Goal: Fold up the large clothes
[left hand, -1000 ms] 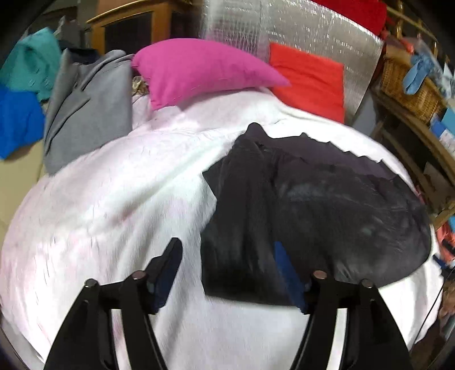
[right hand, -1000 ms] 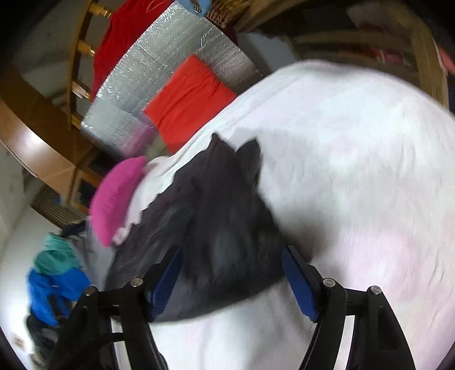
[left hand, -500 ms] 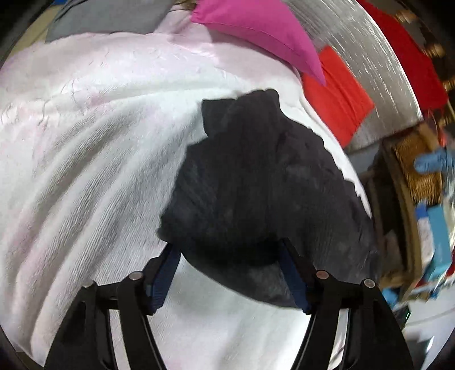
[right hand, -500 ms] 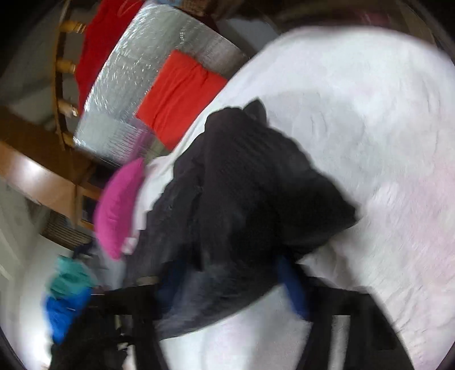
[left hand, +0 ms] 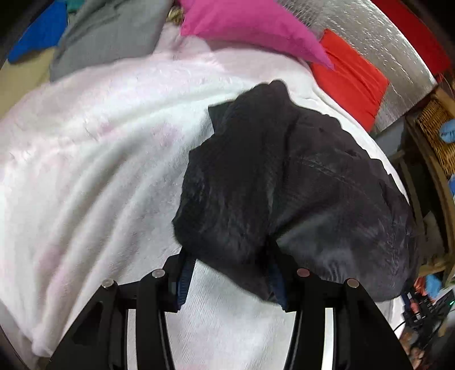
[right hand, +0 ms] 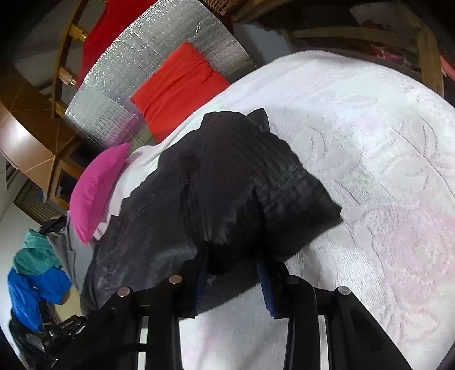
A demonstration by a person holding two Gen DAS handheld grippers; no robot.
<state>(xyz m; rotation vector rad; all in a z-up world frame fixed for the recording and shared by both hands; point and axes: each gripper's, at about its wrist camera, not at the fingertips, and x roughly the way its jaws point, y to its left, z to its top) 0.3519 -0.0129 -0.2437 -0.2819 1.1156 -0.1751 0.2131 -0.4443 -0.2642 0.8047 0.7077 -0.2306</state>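
Left gripper (left hand: 230, 273) closing, blue pads around bunched hem of black ribbed knit garment (left hand: 284, 182); right gripper (right hand: 233, 273) clamped on another fold of same garment. Spread beneath: white fleecy embossed blanket (right hand: 384, 170). Farther off: plump magenta pillow (left hand: 244, 25), orange cushion (left hand: 349, 79), crinkled silver foil panel (left hand: 378, 37).

White-covered bed (left hand: 85, 170) under black garment (left hand: 270, 185), pink pillow (left hand: 241, 25), orange pillow (left hand: 349, 76), grey garment (left hand: 108, 31).

Black garment (left hand: 284, 182) on white-pink floral bedspread (right hand: 384, 159); magenta pillow (left hand: 250, 25), red cushion (right hand: 176, 82), silver foil panel (right hand: 159, 57).
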